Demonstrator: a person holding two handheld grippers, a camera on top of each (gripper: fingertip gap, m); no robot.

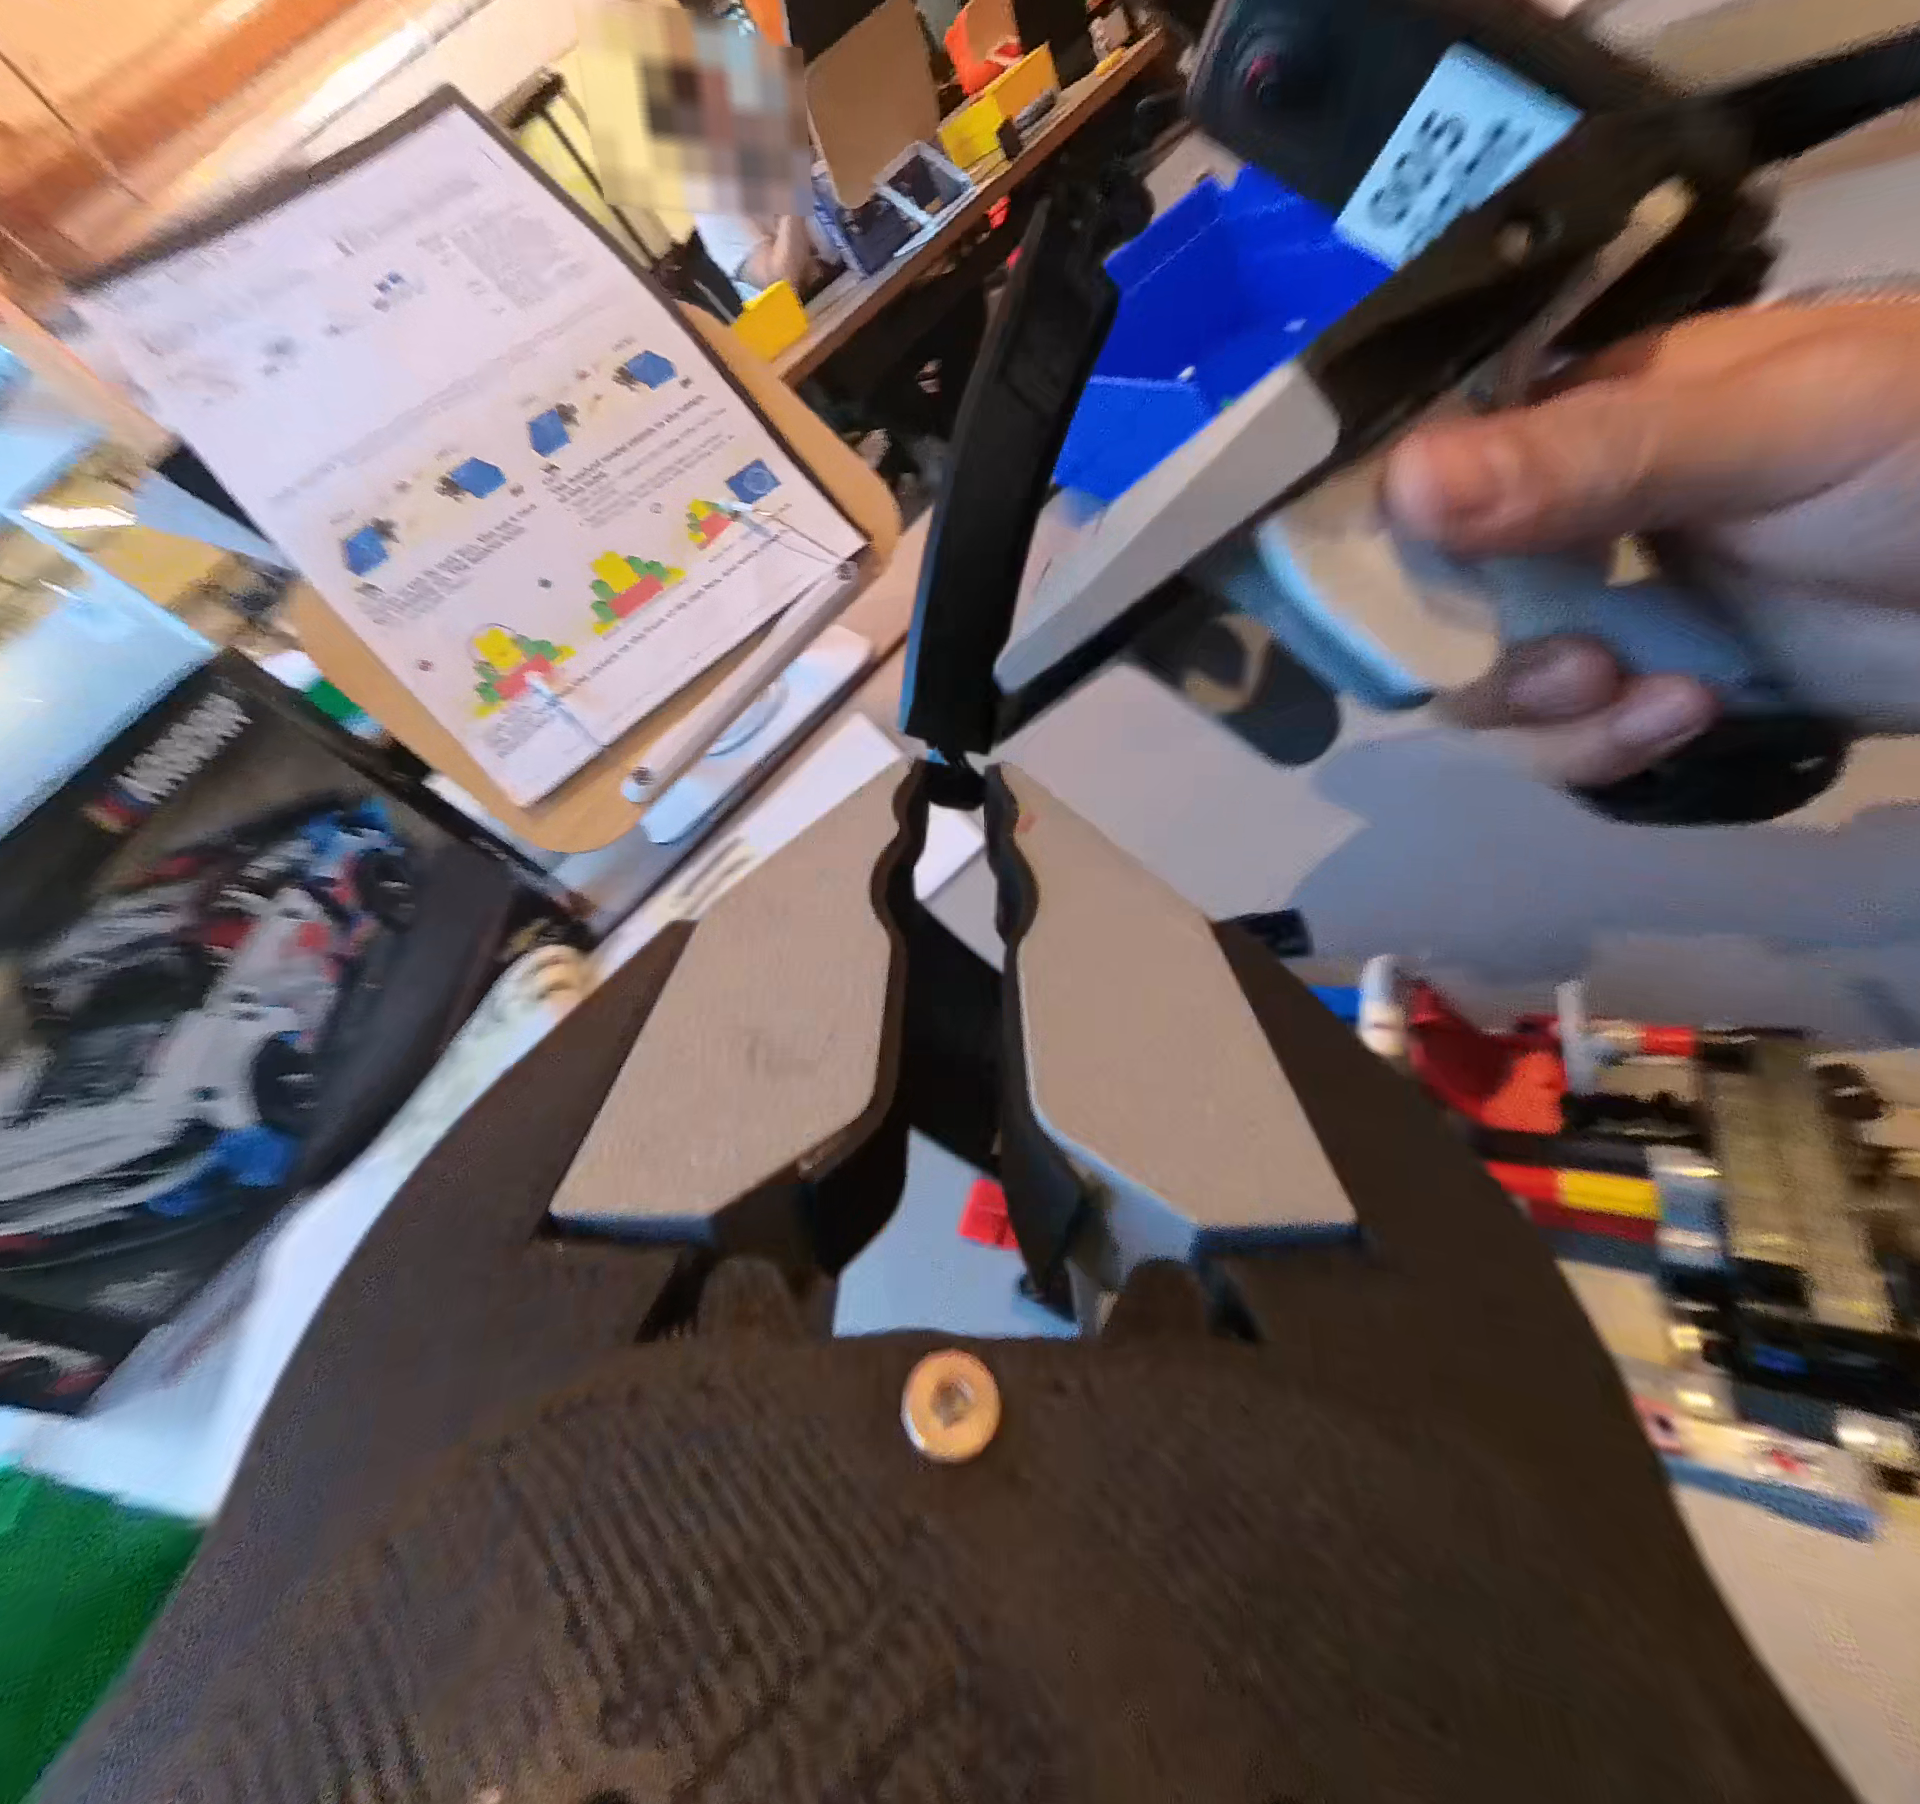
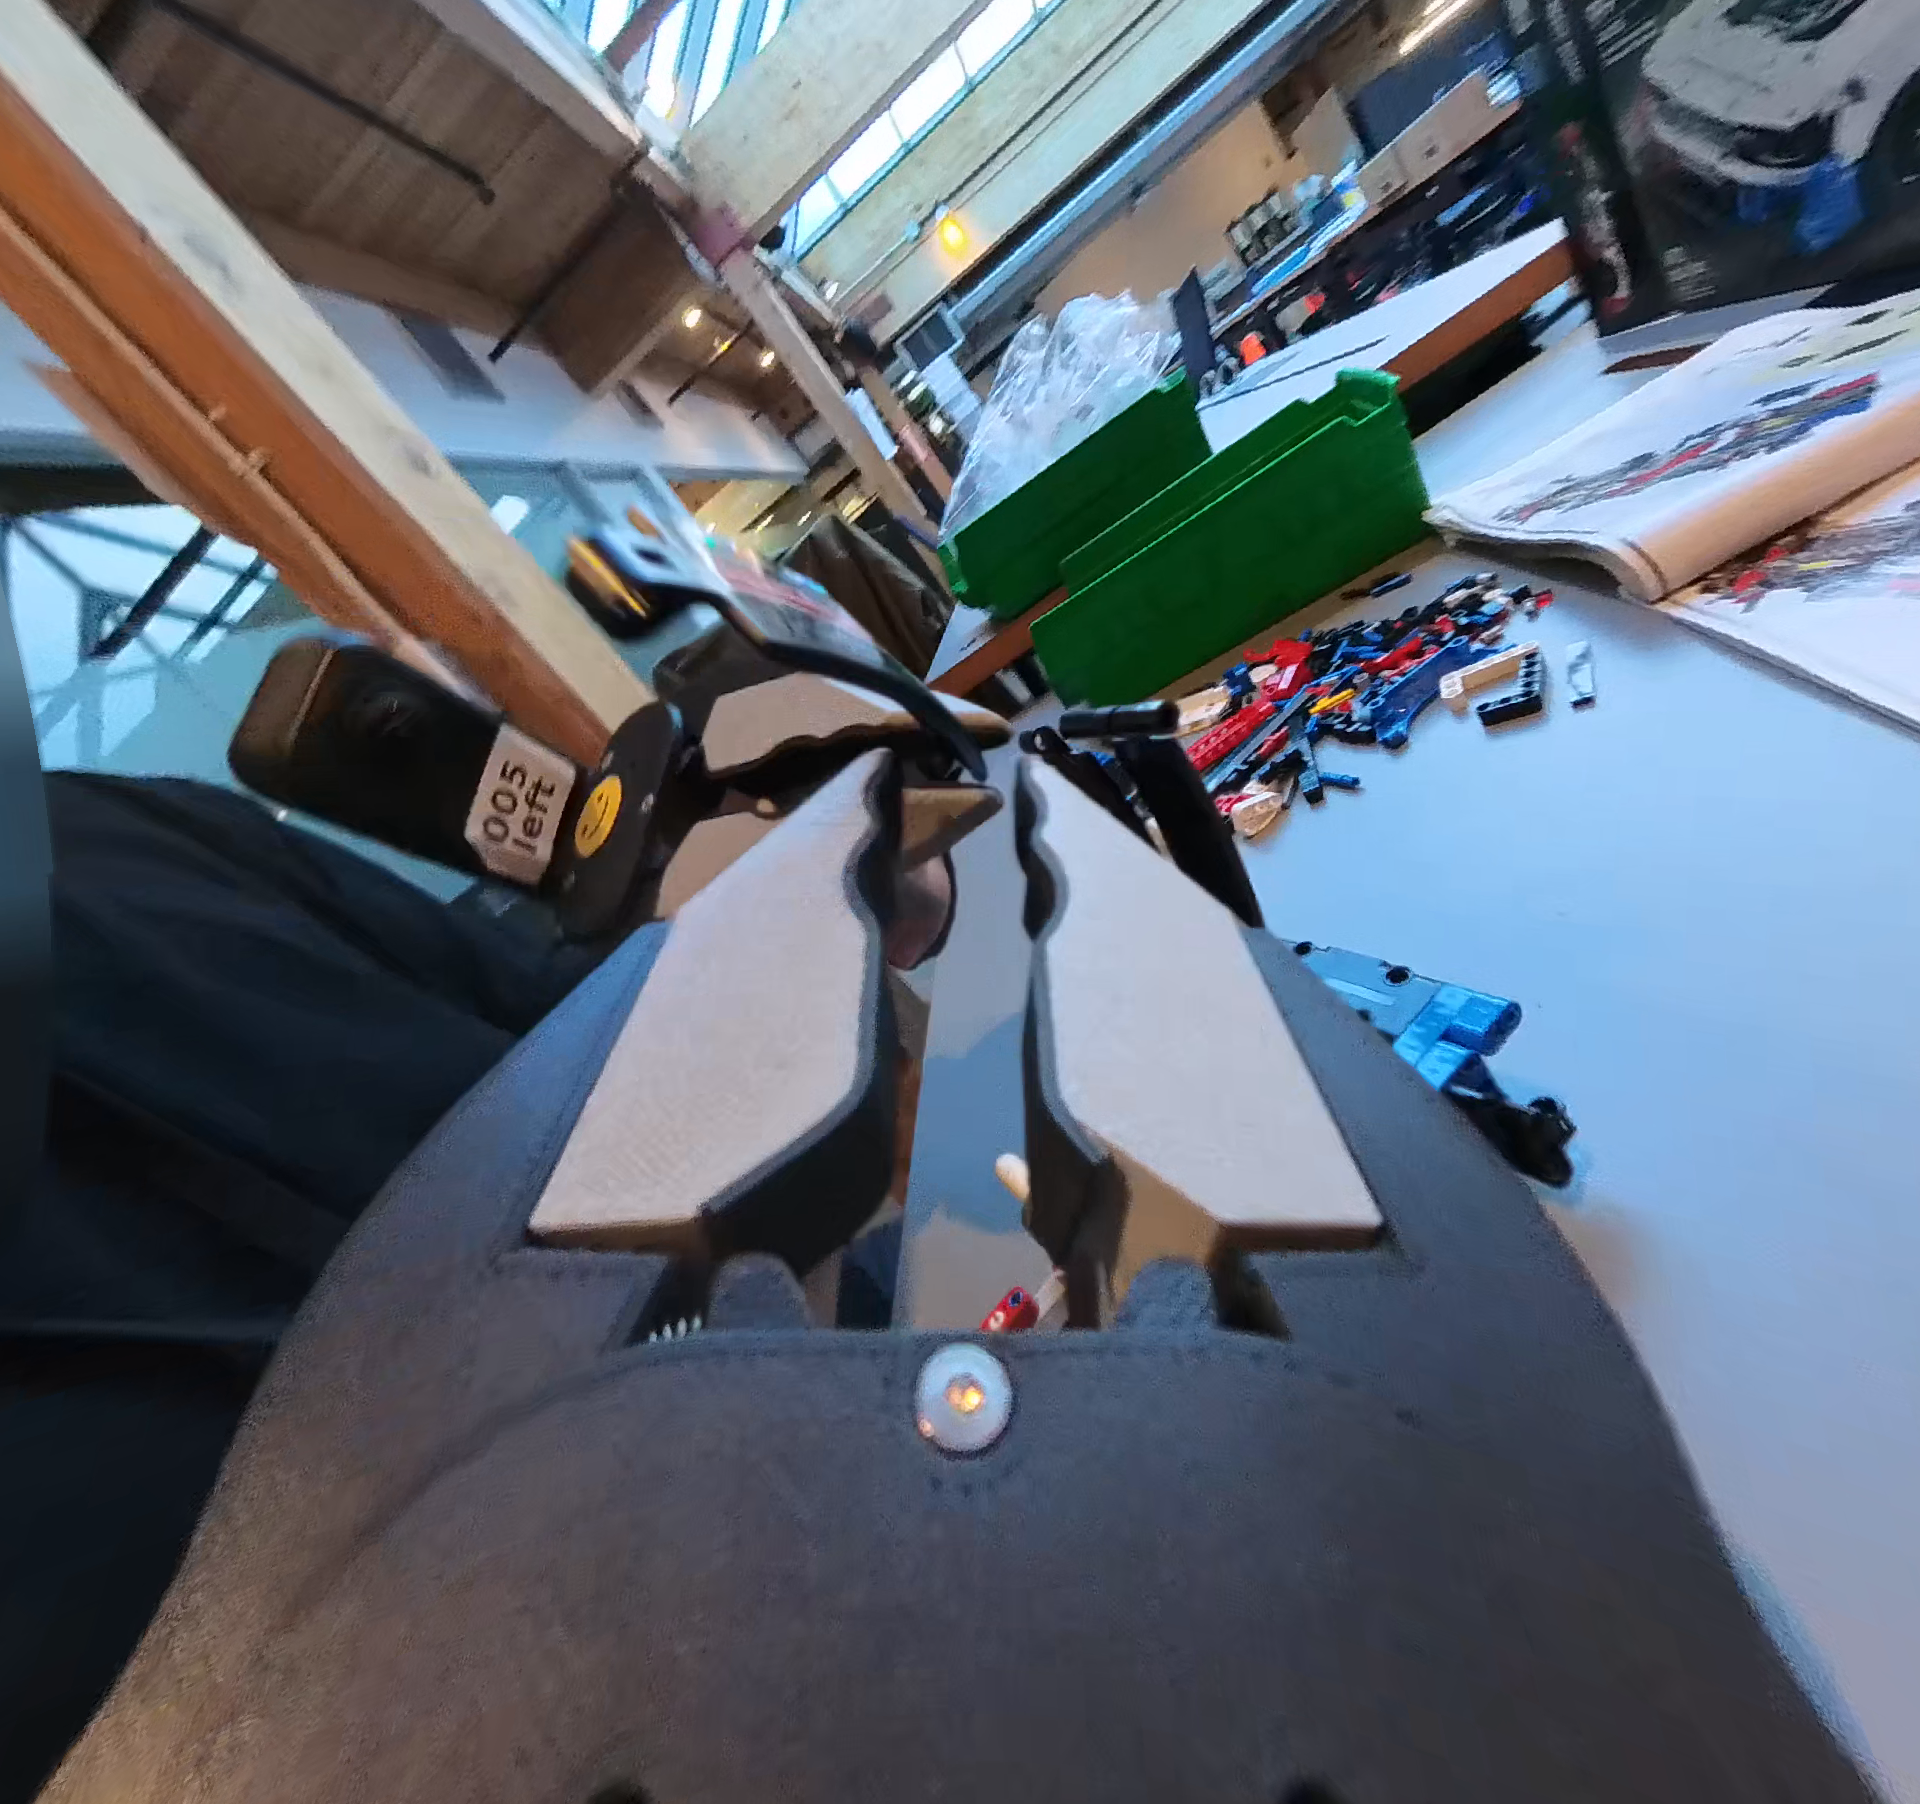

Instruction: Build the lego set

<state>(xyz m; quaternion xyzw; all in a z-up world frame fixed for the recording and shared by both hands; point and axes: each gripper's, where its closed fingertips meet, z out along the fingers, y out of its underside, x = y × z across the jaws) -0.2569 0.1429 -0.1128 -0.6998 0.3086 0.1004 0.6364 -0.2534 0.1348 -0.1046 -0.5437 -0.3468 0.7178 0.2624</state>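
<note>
Left wrist view: left gripper (image 1: 953, 780) has its fingers nearly together, pinching a small black part (image 1: 951, 790) at the tips. The frame is blurred, so the grip looks firm but I can't be sure. A hand (image 1: 1683, 549) at 2 o'clock holds the other tool, whose tips meet the left ones at centre.

Right wrist view: right gripper (image 2: 958, 765) is clamped on a long black panel (image 2: 966, 1048) that fills the gap between the fingers, lengthwise from base to tips. The left tool comes in from 10 o'clock, with its tips touching the panel's far end.

Lego stuff on the grey table (image 2: 1610, 975):
- Loose pile of pieces (image 2: 1351, 694) at 2 o'clock, just beyond the tips.
- Blue and black sub-assembly (image 2: 1455, 1037) at 3 o'clock, beside the right finger.
- Green bins (image 2: 1226, 528) at 1 o'clock, behind the pile.
- Open manual (image 2: 1714, 466) at 2 o'clock, near the frame edge.
- Set box (image 1: 208, 975) at 9 o'clock in the left view.
- Printed sheet on a stand (image 1: 468, 455) at 10 o'clock.
- Blue bin (image 1: 1226, 320) at 1 o'clock.
- Partly built model (image 1: 1714, 1183) at 4 o'clock, lying on the table.
</note>
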